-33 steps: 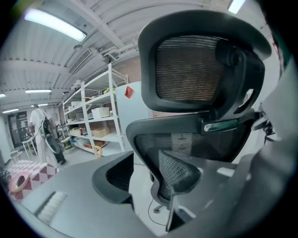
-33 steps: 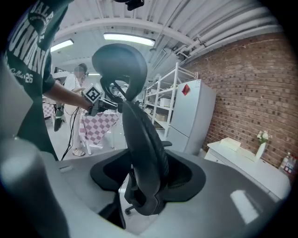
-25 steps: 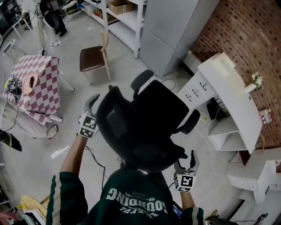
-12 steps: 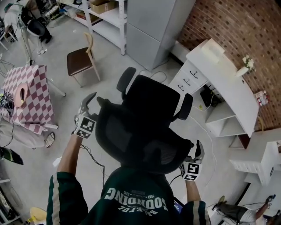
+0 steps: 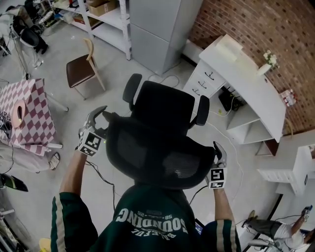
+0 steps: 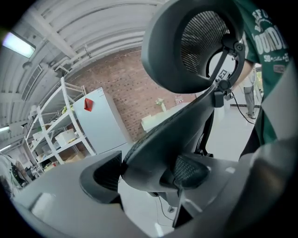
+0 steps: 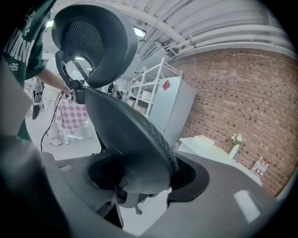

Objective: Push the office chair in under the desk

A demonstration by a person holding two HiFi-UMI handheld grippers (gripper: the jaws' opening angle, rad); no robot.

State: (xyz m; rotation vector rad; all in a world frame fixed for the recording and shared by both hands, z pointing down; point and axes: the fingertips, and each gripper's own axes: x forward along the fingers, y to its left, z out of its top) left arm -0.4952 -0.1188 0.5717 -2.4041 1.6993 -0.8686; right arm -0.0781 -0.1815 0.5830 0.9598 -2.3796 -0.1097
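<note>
The black office chair (image 5: 163,112) stands in front of me, its seat turned toward the white desk (image 5: 246,78) at the upper right, still well short of it. Its mesh backrest (image 5: 152,157) is nearest me. My left gripper (image 5: 100,115) is at the backrest's left edge and my right gripper (image 5: 218,150) at its right edge. Both are closing. In the left gripper view the backrest rim (image 6: 153,139) sits between the pads of the left gripper (image 6: 146,172), touching both. The right gripper (image 7: 146,174) holds the rim (image 7: 139,135) the same way.
A wooden chair with a brown seat (image 5: 80,70) and a checkered table (image 5: 30,110) stand at the left. A grey cabinet (image 5: 157,27) and shelving (image 5: 101,15) are at the back. A cable (image 5: 230,147) trails over the floor by the desk's drawers (image 5: 204,81).
The chair has swung round so its seat faces the desk, which has come nearer. My right gripper has risen to the backrest's right edge and narrowed onto it.
</note>
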